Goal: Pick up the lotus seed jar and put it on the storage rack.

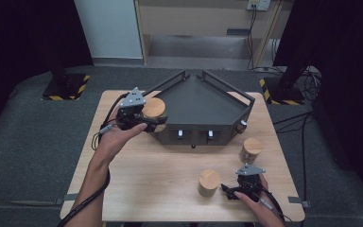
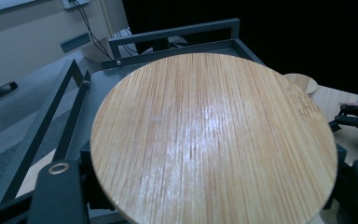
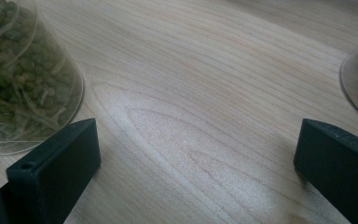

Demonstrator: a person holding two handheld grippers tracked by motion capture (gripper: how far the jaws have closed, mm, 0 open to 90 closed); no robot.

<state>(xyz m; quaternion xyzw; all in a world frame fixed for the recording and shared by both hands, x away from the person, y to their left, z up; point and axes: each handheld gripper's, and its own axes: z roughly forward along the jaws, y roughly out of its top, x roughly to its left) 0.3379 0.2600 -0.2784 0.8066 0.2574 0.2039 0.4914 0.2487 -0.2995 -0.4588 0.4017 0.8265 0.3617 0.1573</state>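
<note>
Nearest the person, the right tool is resting on the tabletop with its jaws spread wide and nothing between them, flanked by two jars not yet moved. Farther off, the left tool is grasping a bamboo-lidded jar at the dark tray's left edge, so one of three appears on its way in. The right tool's camera is revealing green contents in the glass; the left tool's is showing the held lid over the tray rail.

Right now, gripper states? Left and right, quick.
Left gripper: closed on the jar with the bamboo lid, lifted at the dark tray's left edge.
Right gripper: open, empty, low over the table.
</note>
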